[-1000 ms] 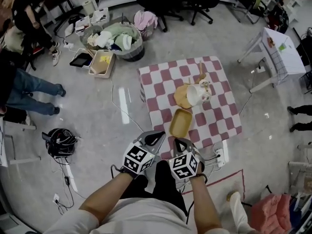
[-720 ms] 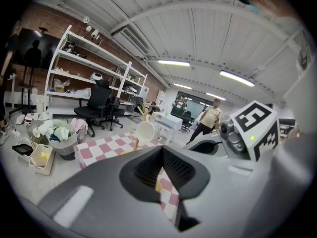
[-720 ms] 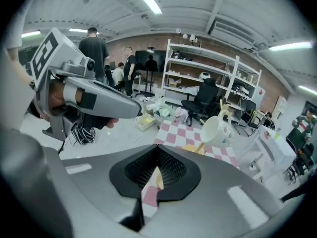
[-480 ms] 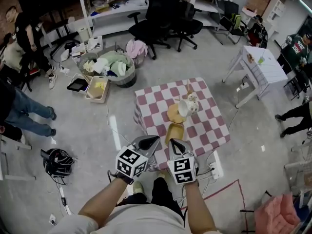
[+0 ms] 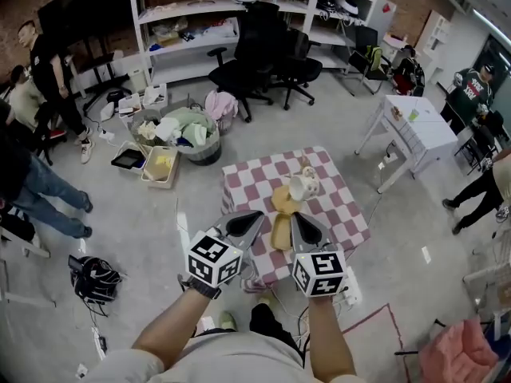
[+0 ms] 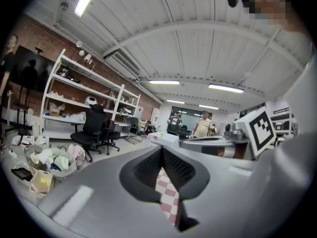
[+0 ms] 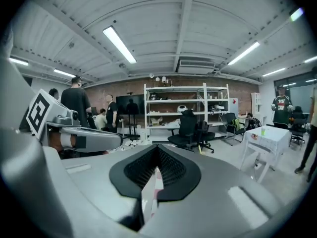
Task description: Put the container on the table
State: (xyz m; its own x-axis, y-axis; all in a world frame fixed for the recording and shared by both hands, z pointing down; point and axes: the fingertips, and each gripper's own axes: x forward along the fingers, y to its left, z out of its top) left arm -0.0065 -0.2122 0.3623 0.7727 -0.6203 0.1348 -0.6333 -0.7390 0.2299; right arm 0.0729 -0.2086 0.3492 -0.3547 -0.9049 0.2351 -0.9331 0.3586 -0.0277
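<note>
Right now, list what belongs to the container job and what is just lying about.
Job: yellow container, checkered table, left claw, right claw, both shut and empty.
Lying about: white cup, clothes basket, office chair, white side table.

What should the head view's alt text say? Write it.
A person holds the left hand-held gripper and the right hand-held gripper, both shut and empty, over the near edge of a checked table with a yellow container on it. Office chairs, shelves and a full basket stand beyond.
</note>
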